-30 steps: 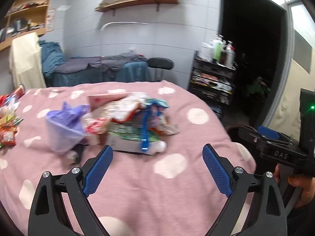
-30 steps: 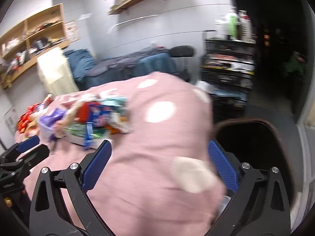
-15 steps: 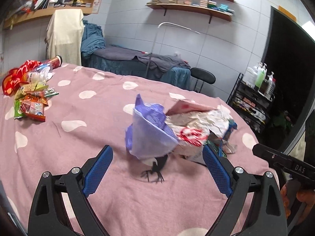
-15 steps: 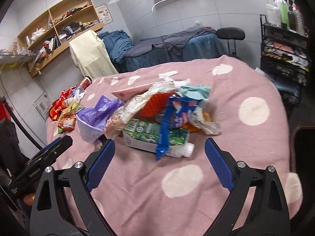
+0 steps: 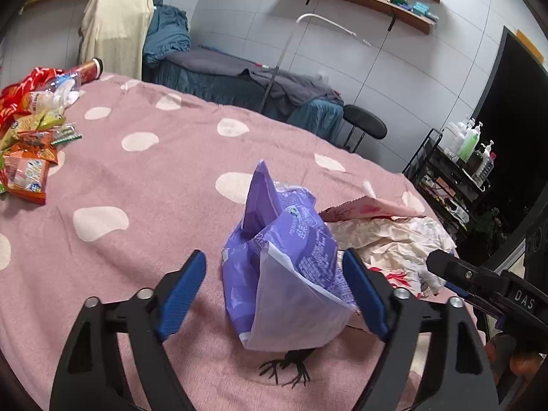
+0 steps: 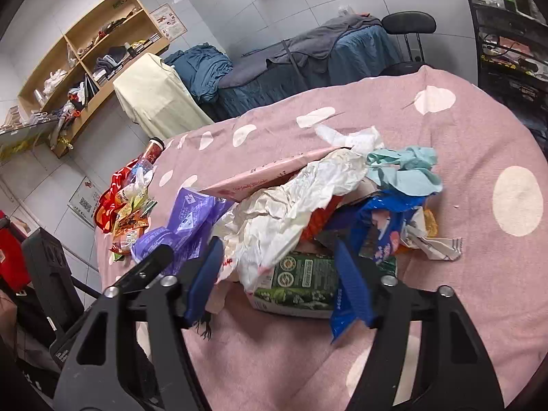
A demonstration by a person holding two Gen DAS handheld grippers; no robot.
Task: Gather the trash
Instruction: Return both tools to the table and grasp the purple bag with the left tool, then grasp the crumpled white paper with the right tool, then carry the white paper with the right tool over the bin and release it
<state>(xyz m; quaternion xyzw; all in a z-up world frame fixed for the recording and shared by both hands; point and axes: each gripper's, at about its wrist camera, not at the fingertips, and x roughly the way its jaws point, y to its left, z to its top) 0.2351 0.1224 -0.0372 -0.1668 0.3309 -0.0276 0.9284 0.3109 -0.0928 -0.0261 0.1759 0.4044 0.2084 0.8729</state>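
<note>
A pile of trash lies on the pink spotted tablecloth [image 5: 144, 185]. A purple plastic bag [image 5: 287, 260] stands at its left end; it also shows in the right wrist view [image 6: 185, 226]. My left gripper [image 5: 274, 294] is open, its blue fingers on either side of the purple bag. My right gripper [image 6: 277, 281] is open around crumpled white paper [image 6: 284, 212] and a green carton [image 6: 301, 284]. A blue wrapper [image 6: 380, 236], teal paper [image 6: 404, 167] and a pink flat packet [image 6: 267, 174] lie in the pile.
Colourful snack packets [image 5: 24, 157] and a red can [image 5: 85, 70] lie at the table's far left. A black chair [image 5: 363, 126] and a blue bed [image 5: 239, 82] stand behind the table. A black rack of bottles [image 5: 459, 171] stands at the right.
Both grippers have moved in close to the trash pile. The left one now straddles the purple bag, the right one straddles the white paper and green carton.
</note>
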